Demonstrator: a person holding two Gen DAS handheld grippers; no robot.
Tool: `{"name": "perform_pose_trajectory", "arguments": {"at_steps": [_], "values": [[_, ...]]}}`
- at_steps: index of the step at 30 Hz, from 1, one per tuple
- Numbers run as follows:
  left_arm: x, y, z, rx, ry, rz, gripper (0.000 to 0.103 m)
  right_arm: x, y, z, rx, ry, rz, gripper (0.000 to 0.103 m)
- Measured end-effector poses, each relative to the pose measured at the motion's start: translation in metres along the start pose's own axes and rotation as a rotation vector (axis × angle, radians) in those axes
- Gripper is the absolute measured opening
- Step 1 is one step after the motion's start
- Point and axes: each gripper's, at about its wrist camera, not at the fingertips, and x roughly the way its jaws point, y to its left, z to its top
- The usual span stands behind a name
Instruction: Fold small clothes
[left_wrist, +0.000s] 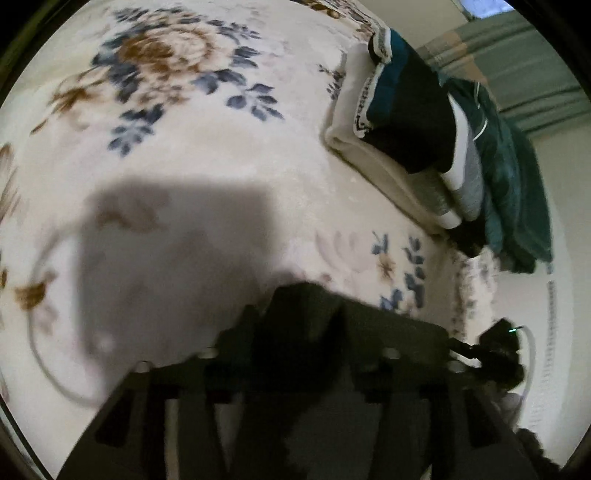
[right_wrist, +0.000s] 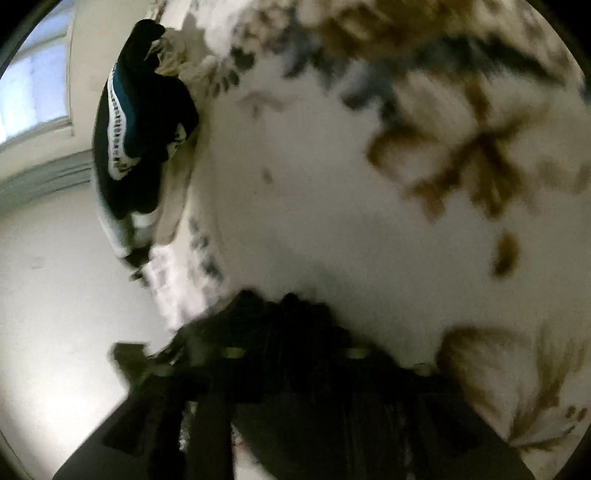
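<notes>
Clothes (left_wrist: 417, 122) sit stacked at the blanket (left_wrist: 221, 166) edge, well apart from both grippers. Left gripper (left_wrist: 303, 295) and right gripper (right_wrist: 291, 299) look dark and blurry, can't tell their opening. I'd reach slowly, grab one edge.

Plush, matt cream blanket (left_wrist: 207, 155) with a floral print lies ahead of the fingers; its pile looks soft and embossed. Off to one side, stacked folded clothes (left_wrist: 417, 122) are matt knit cloth. Left gripper (left_wrist: 295, 332) body: matt black plastic.
</notes>
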Motion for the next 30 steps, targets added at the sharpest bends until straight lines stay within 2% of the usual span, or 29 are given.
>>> {"name": "perform_pose_trajectory", "arguments": {"at_steps": [1, 2, 4, 7, 9, 13, 16, 18, 22, 23, 24, 25, 26, 27, 30], "values": [[-0.006, 0.003, -0.005, -0.004, -0.006, -0.017, 0.065, -0.003, -0.005, -0.002, 0.007, 0.032, 0.031, 0.067], [-0.012, 0.007, -0.011, -0.010, -0.009, -0.042, 0.068, -0.010, -0.015, -0.008, 0.007, 0.061, 0.051, 0.067], [-0.020, 0.019, -0.028, -0.035, 0.012, -0.095, 0.068, -0.009, -0.027, -0.020, 0.006, 0.137, 0.055, 0.067], [-0.016, 0.035, -0.056, -0.056, 0.078, -0.129, 0.071, 0.003, -0.041, -0.044, -0.017, 0.245, 0.047, 0.067], [-0.009, 0.042, -0.071, -0.057, 0.104, -0.157, 0.071, 0.015, -0.040, -0.056, -0.039, 0.283, 0.059, 0.067], [-0.004, 0.040, -0.074, -0.066, 0.083, -0.235, 0.075, 0.050, -0.030, -0.067, -0.050, 0.357, 0.115, 0.069], [0.007, 0.030, -0.072, -0.057, 0.100, -0.269, 0.076, 0.069, -0.019, -0.070, -0.070, 0.389, 0.133, 0.072], [0.013, 0.023, -0.070, -0.029, 0.117, -0.264, 0.078, 0.080, -0.011, -0.071, -0.066, 0.400, 0.159, 0.072], [0.019, 0.011, -0.066, 0.020, 0.130, -0.256, 0.078, 0.089, -0.001, -0.074, -0.082, 0.391, 0.133, 0.072], [0.017, 0.010, -0.066, 0.027, 0.121, -0.261, 0.076, 0.088, 0.000, -0.077, -0.087, 0.376, 0.125, 0.072], [0.015, 0.007, -0.067, 0.041, 0.110, -0.255, 0.047, 0.086, 0.002, -0.079, -0.094, 0.360, 0.119, 0.066], [0.013, 0.003, -0.067, 0.079, 0.106, -0.216, 0.025, 0.083, 0.005, -0.083, -0.112, 0.338, 0.100, 0.047], [0.010, -0.002, -0.068, 0.116, 0.094, -0.188, 0.020, 0.080, 0.006, -0.087, -0.128, 0.320, 0.071, 0.039], [0.006, -0.009, -0.069, 0.143, 0.084, -0.155, 0.019, 0.077, 0.007, -0.090, -0.121, 0.306, 0.084, 0.032], [-0.003, -0.018, -0.069, 0.140, 0.081, -0.149, 0.018, 0.062, 0.017, -0.099, -0.133, 0.252, 0.054, 0.026]]}}
